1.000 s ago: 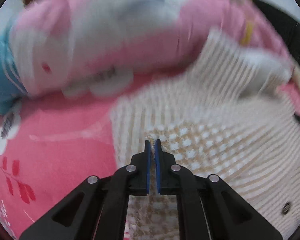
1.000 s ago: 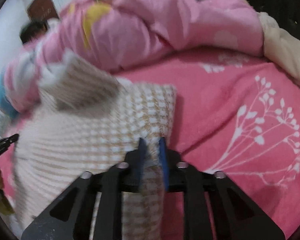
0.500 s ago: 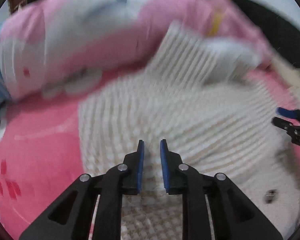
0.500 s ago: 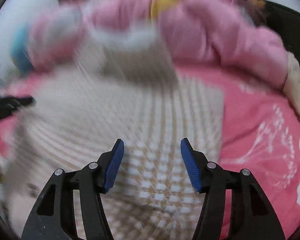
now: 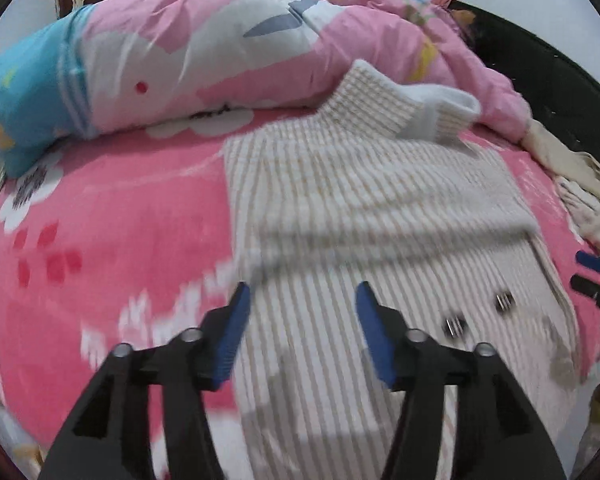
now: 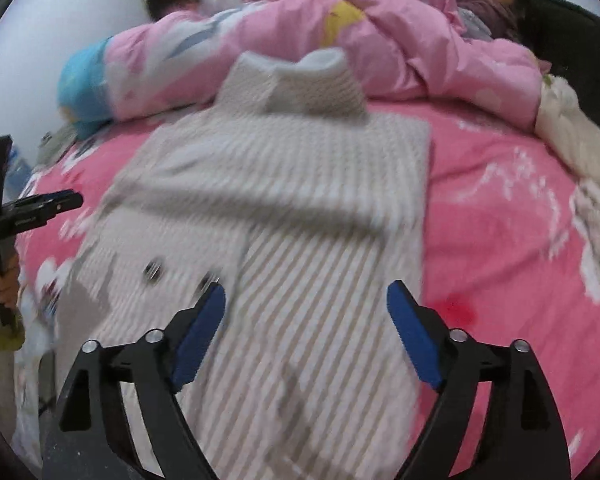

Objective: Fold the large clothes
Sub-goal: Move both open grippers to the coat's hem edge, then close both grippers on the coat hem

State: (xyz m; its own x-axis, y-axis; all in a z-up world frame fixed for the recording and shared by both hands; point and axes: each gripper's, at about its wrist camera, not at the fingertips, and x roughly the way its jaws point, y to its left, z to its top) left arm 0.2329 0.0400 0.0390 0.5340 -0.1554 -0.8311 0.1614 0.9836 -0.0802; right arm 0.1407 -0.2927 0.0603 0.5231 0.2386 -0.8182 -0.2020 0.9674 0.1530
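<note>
The cream ribbed sweater [image 5: 364, 200] is lying folded on the pink floral bedspread [image 5: 100, 232], collar touching the bunched pink quilt [image 5: 220, 52] — bare bedspread is showing on both sides. The left gripper [image 5: 300, 312] and right gripper [image 6: 306, 304] are hovering above it, jaws just opening wide, holding nothing. No legible writing is showing — motion blur throughout.

Cream, beige-striped sweater [image 5: 364, 200] on pink floral bedsheet [image 5: 100, 240]; pink-and-blue quilt [image 5: 180, 60].
</note>
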